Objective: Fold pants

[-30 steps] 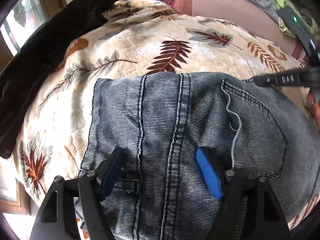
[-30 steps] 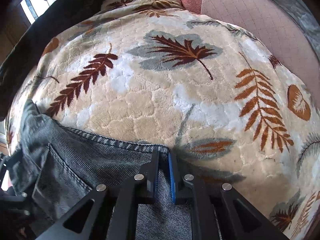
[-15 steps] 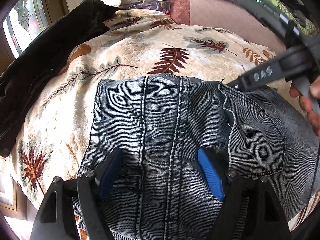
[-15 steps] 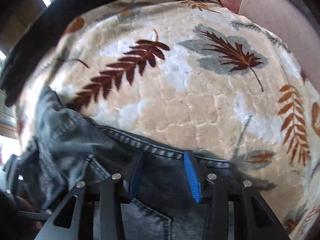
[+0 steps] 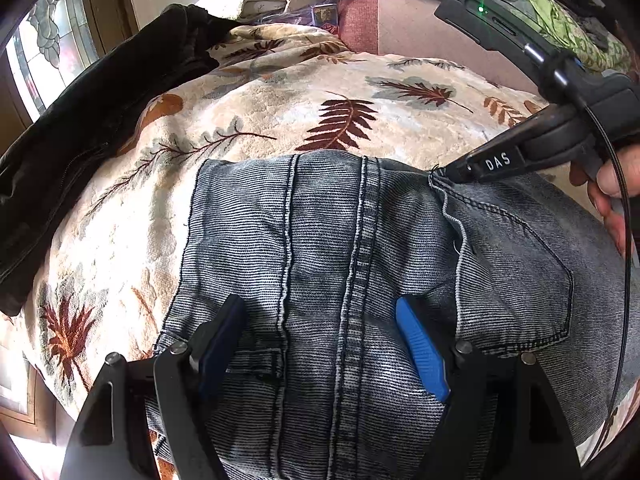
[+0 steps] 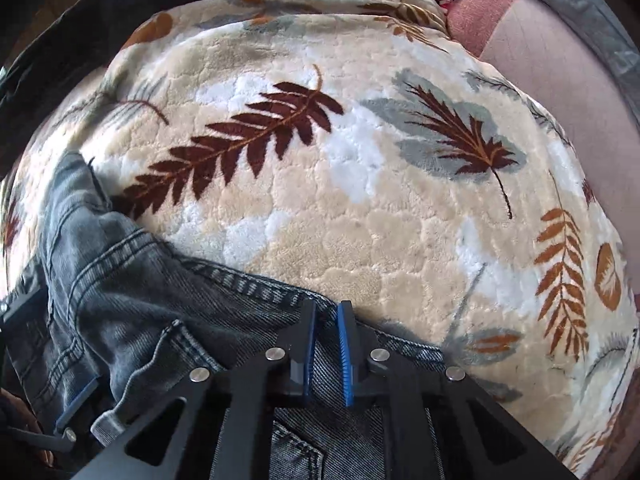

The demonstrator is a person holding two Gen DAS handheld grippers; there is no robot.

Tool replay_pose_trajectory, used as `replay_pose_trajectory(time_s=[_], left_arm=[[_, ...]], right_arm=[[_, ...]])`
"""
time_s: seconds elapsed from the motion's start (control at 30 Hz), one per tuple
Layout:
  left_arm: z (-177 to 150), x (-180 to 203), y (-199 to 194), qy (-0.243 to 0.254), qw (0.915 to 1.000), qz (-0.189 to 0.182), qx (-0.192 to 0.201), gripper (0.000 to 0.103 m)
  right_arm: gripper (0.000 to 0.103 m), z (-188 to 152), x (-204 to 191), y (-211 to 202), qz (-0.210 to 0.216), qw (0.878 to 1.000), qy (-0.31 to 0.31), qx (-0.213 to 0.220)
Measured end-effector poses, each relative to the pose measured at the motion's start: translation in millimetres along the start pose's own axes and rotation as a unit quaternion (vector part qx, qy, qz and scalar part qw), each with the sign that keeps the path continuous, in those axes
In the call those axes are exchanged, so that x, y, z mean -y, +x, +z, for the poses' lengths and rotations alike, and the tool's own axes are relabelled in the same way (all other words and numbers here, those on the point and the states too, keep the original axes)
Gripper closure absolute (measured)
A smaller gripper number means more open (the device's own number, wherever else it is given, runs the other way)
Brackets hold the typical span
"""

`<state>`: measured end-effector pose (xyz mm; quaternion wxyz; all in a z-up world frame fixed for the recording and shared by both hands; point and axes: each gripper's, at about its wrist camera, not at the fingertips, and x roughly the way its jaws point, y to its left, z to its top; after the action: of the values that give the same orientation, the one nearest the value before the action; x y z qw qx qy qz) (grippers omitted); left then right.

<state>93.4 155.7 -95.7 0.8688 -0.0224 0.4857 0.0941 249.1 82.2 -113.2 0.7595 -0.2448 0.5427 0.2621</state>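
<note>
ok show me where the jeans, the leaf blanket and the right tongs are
jeans (image 5: 320, 248), left wrist view, on the striped denim beside the centre seam.
leaf blanket (image 6: 320, 220), right wrist view, on bare cream pile.
right tongs (image 6: 325, 344), right wrist view, between the tips shut on the jeans' edge.

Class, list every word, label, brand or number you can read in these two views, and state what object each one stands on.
"DAS": white capital letters on the black body of the right gripper, seen from the left wrist view, where it meets the edge of the grey-blue denim pants.
Small colourful printed packet at the far edge of the cream leaf-patterned fleece blanket: print too small and blurred to read.
Nothing else legible.
</note>
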Motion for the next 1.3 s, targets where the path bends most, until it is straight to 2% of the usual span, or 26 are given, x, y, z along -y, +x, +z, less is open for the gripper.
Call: replay_pose_trajectory(time_s=[0.1,0.13,0.23,0.3,0.37,0.43,0.57,0.63,0.7,0.73,0.8,0.87,0.9,0.93,1.0,1.03,1.07,1.1,1.13,1.17,1.2,1.27,1.3], left_arm=[[0.3,0.7,-0.8,0.001,1.0,0.002,-0.001,0.025],[1.0,0.1,-1.1,0.001,1.0,0.0,-0.001,0.025],[0.1,-0.8,-0.6,-0.002,1.0,-0.003,0.001,0.025],[0.0,0.5,-0.3,0.0,1.0,0.001,0.002,0.025],[0.6,0.1,0.1,-0.002,1.0,0.001,0.001,0.024],[0.6,1.5,1.1,0.0,1.0,0.004,0.002,0.024],[1.6,-0.6,-1.4,-0.001,1.0,0.0,0.002,0.024],[4.6,-5.9,-8.5,-0.013,0.9998,-0.014,-0.003,0.024],[9.3,-12.5,-19.1,-0.034,0.9989,-0.031,0.005,0.024],[12.0,-14.6,-23.6,-0.041,0.9985,-0.036,0.012,0.024],[17.0,-15.6,-22.5,-0.038,0.9991,-0.016,0.009,0.024],[15.5,-11.5,-1.6,-0.007,0.9988,0.025,-0.042,0.024],[12.1,-9.9,5.9,0.008,0.9983,0.028,-0.051,0.023],[9.8,-10.5,2.9,0.012,0.9988,0.032,-0.037,0.021],[12.2,-13.3,-5.0,0.001,0.9989,0.027,-0.039,0.021],[14.0,-15.4,-10.7,-0.01,0.9993,0.019,-0.032,0.021],[14.6,-16.9,-17.3,-0.019,0.9995,0.013,-0.021,0.021],[15.2,-16.9,-22.8,-0.025,0.9996,0.01,-0.012,0.021],[15.2,-15.2,-25.9,-0.027,0.9996,0.009,-0.01,0.021],[14.3,-11.6,-26.2,-0.021,0.9997,0.006,-0.015,0.021],[12.4,-6.5,-24.0,-0.006,0.9996,0.004,-0.026,0.021],[7.4,4.2,-18.5,0.028,0.9985,0.019,-0.043,0.021],[5.3,6.7,-23.4,0.031,0.9986,0.026,-0.034,0.021]], right_arm=[[0.09,1.1,4.7,-0.3,0.01,0.999,0.032,0.006],[0.087,1.2,3.7,-0.8,0.019,0.999,0.047,0.014],[0.087,-5.5,20.3,-22.0,0.032,0.994,0.096,0.046],[0.087,-11.8,20.2,-28.0,0.048,0.993,0.098,0.047],[0.087,-18.5,10.1,-18.0,0.047,0.995,0.082,0.028],[0.087,-24.1,6.3,3.3,0.021,0.997,0.068,0.007],[0.086,-20.2,22.7,-9.1,0.018,0.992,0.112,0.048],[0.086,-25.8,27.1,-25.4,0.035,0.99,0.116,0.065],[0.086,-36.7,25.7,-35.2,0.046,0.991,0.107,0.07],[0.086,-40.9,23.8,-30.5,0.05,0.992,0.101,0.059],[0.085,-50.1,21.1,-3.9,0.026,0.996,0.087,0.017],[0.085,-52.3,24.4,-5.3,0.026,0.994,0.097,0.039],[0.085,-52.3,25.5,-11.0,0.027,0.992,0.112,0.042],[0.085,-53.1,24.2,-19.0,0.023,0.992,0.115,0.05],[0.085,-60.7,17.9,-39.3,0.034,0.99,0.115,0.079],[0.083,-67.0,14.3,-45.5,0.05,0.988,0.117,0.09],[0.079,-71.8,9.0,-42.1,0.05,0.989,0.116,0.081],[0.063,-73.9,0.6,-25.5,0.039,0.993,0.103,0.041],[0.057,-75.4,-3.8,-8.1,0.034,0.995,0.089,0.007],[0.056,-80.0,0.2,-14.1,0.038,0.994,0.098,0.034],[0.056,-83.6,8.8,-20.2,0.059,0.989,0.127,0.042],[0.056,-100.0,30.7,-41.0,0.098,0.973,0.195,0.069],[0.056,-113.1,40.0,-56.7,0.098,0.967,0.218,0.093]])
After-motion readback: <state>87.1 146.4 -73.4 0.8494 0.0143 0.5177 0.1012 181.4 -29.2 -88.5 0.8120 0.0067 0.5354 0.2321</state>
